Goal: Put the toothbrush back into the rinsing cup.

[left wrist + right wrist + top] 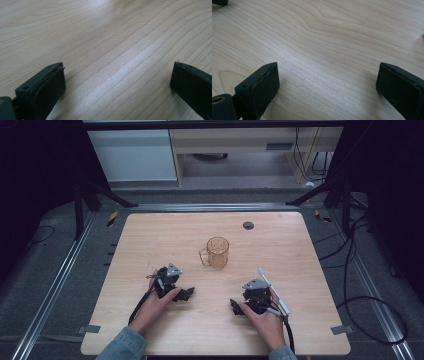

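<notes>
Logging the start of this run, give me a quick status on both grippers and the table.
Left gripper and right gripper open, empty, low over the table. Amber mug upright mid-table, untouched. White toothbrush lying beside the right hand. Nothing blocking the mug.

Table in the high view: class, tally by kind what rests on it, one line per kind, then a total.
Amber glass mug: 1
White toothbrush: 1
Hand-held tongs: 2, left and right, both open
Total: 4

No readable text, labels, brands or numbers anywhere: nothing legible on the table, the mug, the grippers or the background furniture.
</notes>
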The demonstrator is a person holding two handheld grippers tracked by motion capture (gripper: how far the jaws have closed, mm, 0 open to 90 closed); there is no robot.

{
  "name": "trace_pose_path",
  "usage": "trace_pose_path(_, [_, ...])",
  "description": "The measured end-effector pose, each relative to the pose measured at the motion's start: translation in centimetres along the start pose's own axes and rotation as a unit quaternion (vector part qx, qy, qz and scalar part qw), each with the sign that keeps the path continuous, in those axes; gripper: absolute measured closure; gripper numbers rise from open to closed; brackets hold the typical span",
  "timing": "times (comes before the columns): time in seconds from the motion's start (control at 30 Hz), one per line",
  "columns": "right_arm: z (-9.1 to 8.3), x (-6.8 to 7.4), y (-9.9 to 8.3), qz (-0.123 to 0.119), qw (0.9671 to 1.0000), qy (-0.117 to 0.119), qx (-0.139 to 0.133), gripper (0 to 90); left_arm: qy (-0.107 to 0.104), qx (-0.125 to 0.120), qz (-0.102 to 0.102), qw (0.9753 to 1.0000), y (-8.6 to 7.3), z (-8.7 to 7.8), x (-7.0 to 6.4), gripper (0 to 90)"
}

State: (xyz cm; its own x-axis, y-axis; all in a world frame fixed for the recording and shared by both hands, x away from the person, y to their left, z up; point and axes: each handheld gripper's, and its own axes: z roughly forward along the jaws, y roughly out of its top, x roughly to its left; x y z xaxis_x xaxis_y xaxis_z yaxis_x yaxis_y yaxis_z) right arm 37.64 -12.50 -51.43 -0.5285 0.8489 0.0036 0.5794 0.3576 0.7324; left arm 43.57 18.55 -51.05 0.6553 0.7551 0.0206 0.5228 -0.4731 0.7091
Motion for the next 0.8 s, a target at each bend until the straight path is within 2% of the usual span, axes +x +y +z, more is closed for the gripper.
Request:
trace_pose_path(0.1, [-0.1, 0.0, 0.0, -0.003, 1.0, 0.004, 0.001, 6.0, 0.0, 0.0, -0.001, 1.0, 0.0, 0.0, 0.0, 0.0])
trace_pose_path(0.13, [-0.4, -0.1, 0.1, -0.007, 0.9998, 0.009, 0.014, 8.9, 0.0, 0.0, 0.0, 1.0, 0.0, 0.0, 0.0, 0.0])
trace_pose_path(0.3, [-2.8, -0.8, -0.2, -0.023, 0.9992, -0.008, 0.032, 11.5, -0.001, 0.0, 0.0, 1.0, 0.0, 0.0, 0.0, 0.0])
trace_pose_path(0.43, [-5.2, -2.2, -0.7, -0.031, 0.9976, -0.032, 0.053, 18.0, 0.0, 0.0, -0.001, 1.0, 0.0, 0.0, 0.0, 0.0])
trace_pose_path(0.53, [-6.2, -3.0, -0.9, -0.038, 0.9954, -0.043, 0.076, 20.0, 0.0, 0.0, -0.001, 1.0, 0.0, 0.0, 0.0, 0.0])
trace_pose_path(0.57, [-6.2, -3.0, -0.9, -0.038, 0.9954, -0.043, 0.076, 20.0, 0.0, 0.0, -0.001, 1.0, 0.0, 0.0, 0.0, 0.0])
trace_pose_path(0.6, [-7.1, -3.7, -0.7, -0.038, 0.9943, -0.047, 0.088, 23.0, 0.001, 0.0, -0.001, 1.0, 0.0, 0.0, 0.0, 0.0])
trace_pose_path(0.73, [-8.1, -4.8, -0.1, -0.039, 0.9922, -0.057, 0.104, 24.7, 0.001, 0.0, -0.001, 1.0, 0.0, 0.0, 0.0, 0.0])
trace_pose_path(0.8, [-8.7, -5.6, 0.5, -0.043, 0.992, -0.05, 0.108, 22.9, 0.001, 0.0, -0.001, 1.0, 0.0, 0.0, 0.0, 0.0])
